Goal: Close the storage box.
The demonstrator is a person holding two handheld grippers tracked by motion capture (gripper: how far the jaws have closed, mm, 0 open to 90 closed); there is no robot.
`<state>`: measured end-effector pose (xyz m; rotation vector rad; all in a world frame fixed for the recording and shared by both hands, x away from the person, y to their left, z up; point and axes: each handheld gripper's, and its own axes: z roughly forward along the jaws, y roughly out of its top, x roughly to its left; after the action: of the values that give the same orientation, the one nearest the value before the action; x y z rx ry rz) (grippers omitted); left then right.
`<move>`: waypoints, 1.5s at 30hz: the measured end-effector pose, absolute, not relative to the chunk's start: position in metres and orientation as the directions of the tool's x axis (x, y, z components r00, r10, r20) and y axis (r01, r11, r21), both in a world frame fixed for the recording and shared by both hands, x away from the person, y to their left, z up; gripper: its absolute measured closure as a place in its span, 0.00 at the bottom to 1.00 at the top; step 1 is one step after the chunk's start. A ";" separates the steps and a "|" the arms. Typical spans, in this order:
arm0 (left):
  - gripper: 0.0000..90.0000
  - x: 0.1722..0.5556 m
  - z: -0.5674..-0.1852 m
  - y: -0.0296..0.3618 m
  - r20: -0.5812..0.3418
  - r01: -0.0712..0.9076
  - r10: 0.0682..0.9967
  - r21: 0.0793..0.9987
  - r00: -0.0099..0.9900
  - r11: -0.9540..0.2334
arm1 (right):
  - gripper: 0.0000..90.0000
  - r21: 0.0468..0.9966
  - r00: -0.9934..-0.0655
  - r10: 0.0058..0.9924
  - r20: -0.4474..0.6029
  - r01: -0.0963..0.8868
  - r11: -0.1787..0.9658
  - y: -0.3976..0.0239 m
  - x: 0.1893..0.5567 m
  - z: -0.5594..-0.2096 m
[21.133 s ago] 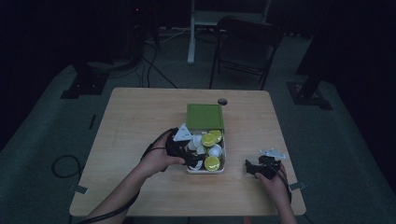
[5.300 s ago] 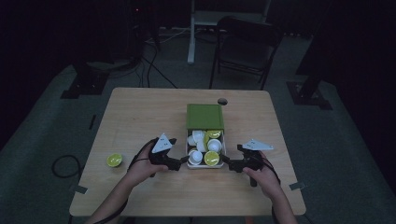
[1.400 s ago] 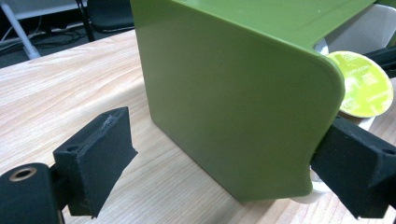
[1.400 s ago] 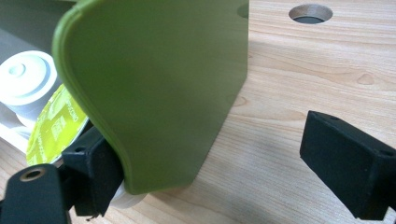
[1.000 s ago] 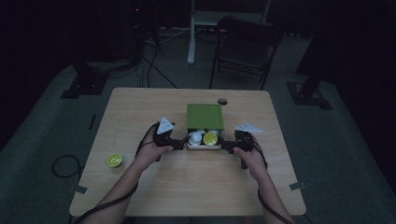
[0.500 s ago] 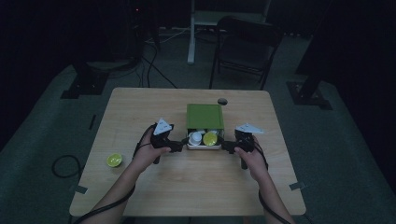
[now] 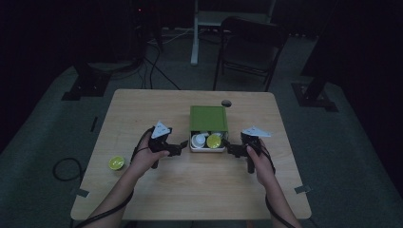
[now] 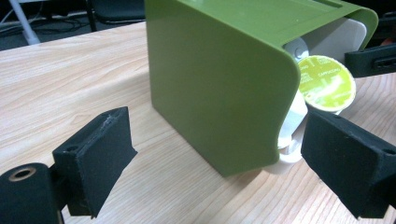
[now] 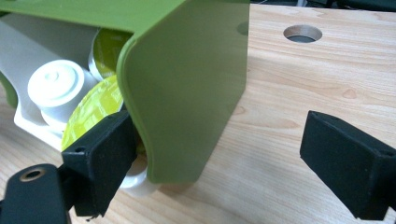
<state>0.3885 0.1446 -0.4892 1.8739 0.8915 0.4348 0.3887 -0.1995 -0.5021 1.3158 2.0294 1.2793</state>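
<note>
While both tongs flank the green box [image 7: 208, 118], the white drawer [image 7: 207, 148] of pods sticks out between them, part-way in. Left gripper [image 8: 219, 158] and right gripper [image 9: 233, 154] stand wide, each straddling a front box corner, one jaw against the drawer, gripping nothing. Likely next: an even push from both sides to seat it.

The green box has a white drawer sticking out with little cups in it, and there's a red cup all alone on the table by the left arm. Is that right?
Not quite. The lone cup near the left forearm is yellow-green, not red, as the high view shows. The rest holds: the white drawer sticks out of the green box with little cups inside.
</note>
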 end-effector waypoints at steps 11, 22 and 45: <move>0.10 0.379 -0.494 0.155 -0.088 0.422 0.762 0.870 0.642 -0.255 | 0.12 0.856 -0.463 0.876 0.135 0.500 0.132 -0.211 0.377 -0.504; 0.11 0.368 -0.504 0.164 -0.095 0.454 0.790 0.856 0.606 -0.246 | 0.12 0.853 -0.435 0.890 0.134 0.508 0.120 -0.228 0.369 -0.510; 0.10 0.340 -0.521 0.184 -0.112 0.545 0.848 0.807 0.517 -0.226 | 0.12 0.836 -0.369 0.924 0.100 0.534 0.123 -0.260 0.342 -0.526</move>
<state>0.3396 0.1841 -0.5214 1.9082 1.1448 0.4501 0.3425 -0.2597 -0.5261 1.4063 1.9588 1.1558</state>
